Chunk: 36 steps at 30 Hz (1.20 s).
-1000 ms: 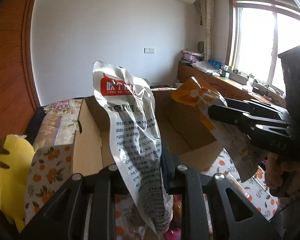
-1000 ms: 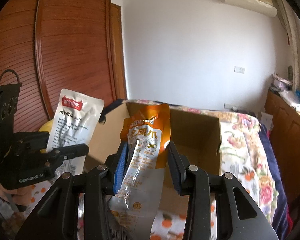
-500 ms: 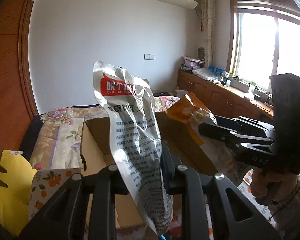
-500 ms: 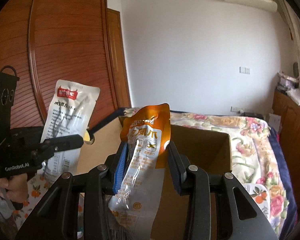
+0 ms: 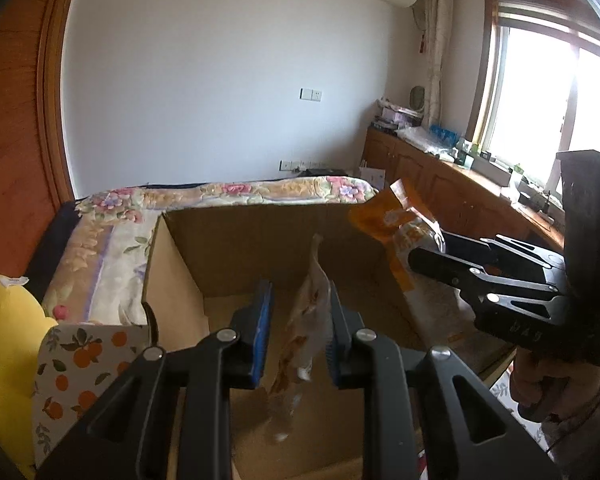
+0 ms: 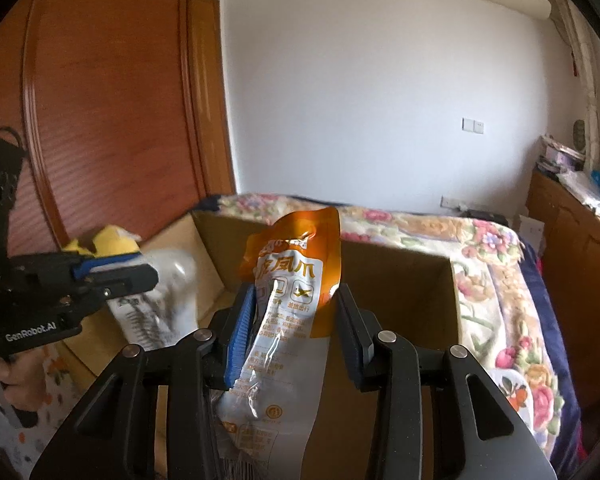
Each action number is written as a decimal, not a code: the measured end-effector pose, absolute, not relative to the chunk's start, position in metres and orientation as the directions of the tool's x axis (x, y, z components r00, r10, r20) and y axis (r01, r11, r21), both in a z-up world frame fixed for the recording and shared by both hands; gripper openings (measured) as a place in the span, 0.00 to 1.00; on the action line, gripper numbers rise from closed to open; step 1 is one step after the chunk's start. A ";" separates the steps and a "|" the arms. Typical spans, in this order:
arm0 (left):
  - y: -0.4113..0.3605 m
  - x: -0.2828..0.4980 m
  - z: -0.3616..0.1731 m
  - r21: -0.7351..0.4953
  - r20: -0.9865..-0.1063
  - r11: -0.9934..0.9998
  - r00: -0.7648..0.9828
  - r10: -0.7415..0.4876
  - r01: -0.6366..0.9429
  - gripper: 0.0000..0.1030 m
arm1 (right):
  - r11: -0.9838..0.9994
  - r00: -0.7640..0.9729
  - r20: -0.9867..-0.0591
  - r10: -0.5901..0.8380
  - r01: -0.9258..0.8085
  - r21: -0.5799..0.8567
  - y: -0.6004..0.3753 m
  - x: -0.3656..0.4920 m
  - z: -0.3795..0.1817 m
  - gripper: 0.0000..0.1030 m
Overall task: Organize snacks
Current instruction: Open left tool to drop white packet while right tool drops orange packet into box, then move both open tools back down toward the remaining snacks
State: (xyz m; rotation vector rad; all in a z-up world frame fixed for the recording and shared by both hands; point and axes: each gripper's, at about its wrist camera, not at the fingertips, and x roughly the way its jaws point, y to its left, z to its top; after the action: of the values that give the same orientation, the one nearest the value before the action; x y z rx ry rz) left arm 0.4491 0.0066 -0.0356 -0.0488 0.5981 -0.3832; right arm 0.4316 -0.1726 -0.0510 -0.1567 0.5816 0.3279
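Showing two hand-held grippers poised over an open cardboard box that stands on a bed's floral bedspread, each gripper with one snack packet.

The left gripper points down into the box. Its jaws stand apart, and bare cardboard shows between the left blue pad and the white printed snack packet. That packet is seen edge-on and blurred. It hangs loose between the jaws, over the box floor near the box's front edge. It looks to be dropping in rather than held, though the blur makes this uncertain.

The right gripper sits above the right half of the box. Its jaws are pinching an orange and clear chicken-feet packet at mid-height. The packet stands upright, with its orange top above the pads and its clear lower half hanging below them. It has not yet gone into the box.

The visible part of the box floor is bare cardboard, so the sorting seems to be at an early stage. One packet is probably just going in. The orange packet is left to place. Whether more snacks wait outside the box cannot be told from these views.

A yellow plush toy lies just beside the box's left wall.
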 end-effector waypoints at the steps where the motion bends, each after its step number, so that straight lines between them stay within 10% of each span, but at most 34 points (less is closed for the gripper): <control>1: 0.006 0.448 -0.035 -0.155 -0.540 0.928 0.758 -0.366 0.338 0.21 | 0.936 0.782 -0.568 0.255 -0.347 -0.057 -0.172 0.429 -0.052 0.39; 36: 0.008 0.353 -0.001 -0.124 -0.518 0.930 0.776 -0.359 0.347 0.38 | 0.957 0.798 -0.569 0.201 -0.284 -0.060 -0.200 0.296 -0.010 0.48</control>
State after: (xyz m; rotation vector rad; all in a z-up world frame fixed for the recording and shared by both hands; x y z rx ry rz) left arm 0.3533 0.0081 -0.0010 -0.0219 0.5646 -0.3822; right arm 0.2964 -0.2002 -0.0096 -0.1448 0.5929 0.2615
